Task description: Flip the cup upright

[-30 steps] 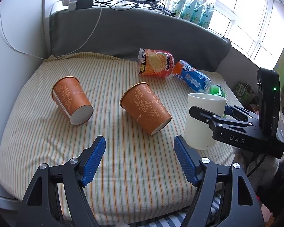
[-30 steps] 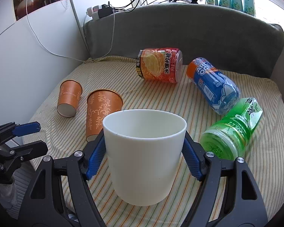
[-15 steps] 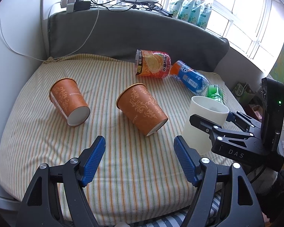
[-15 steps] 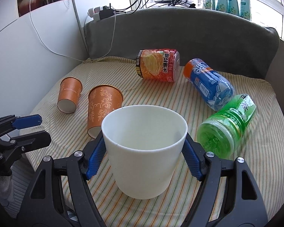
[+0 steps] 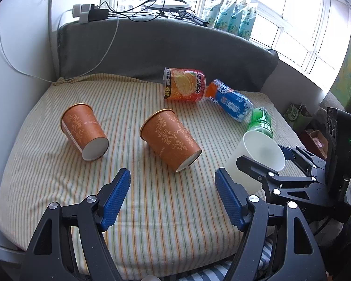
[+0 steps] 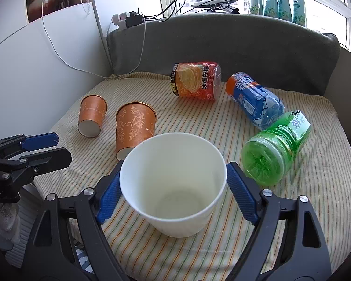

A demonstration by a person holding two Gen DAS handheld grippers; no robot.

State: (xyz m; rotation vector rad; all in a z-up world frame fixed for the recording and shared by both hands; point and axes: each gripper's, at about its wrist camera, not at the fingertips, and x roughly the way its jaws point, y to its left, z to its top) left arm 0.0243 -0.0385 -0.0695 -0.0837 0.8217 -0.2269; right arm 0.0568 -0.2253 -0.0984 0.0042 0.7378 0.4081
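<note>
My right claw (image 6: 173, 187) grips the white cup (image 6: 175, 182) by its side walls, one blue pad on each flank; the mouth faces up and toward the camera, the base points down at the striped cushion (image 6: 292, 210). In the left wrist view the same white cup (image 5: 257, 159) sits at 3 o'clock, tilted, mouth leaning toward the far right; whether the base touches the cushion I cannot tell. My left claw (image 5: 170, 196) is released and holds nothing; its pads stand wide apart over bare fabric.

Status: the white cup is near upright but not yet set down and let go; I judge this flip largely done, with levelling, placing and release remaining.

Outstanding: two orange paper cups lie on their sides; the larger orange cup (image 6: 134, 128) at 11 o'clock of the white cup, the smaller orange cup (image 6: 91, 119) at 10 o'clock, well apart from both claws. Neither is righted.

Not part of the task: three bottles lie at 12 to 2 o'clock; red-orange bottle (image 6: 196, 80), blue bottle (image 6: 255, 99), green bottle (image 6: 276, 149).
</note>
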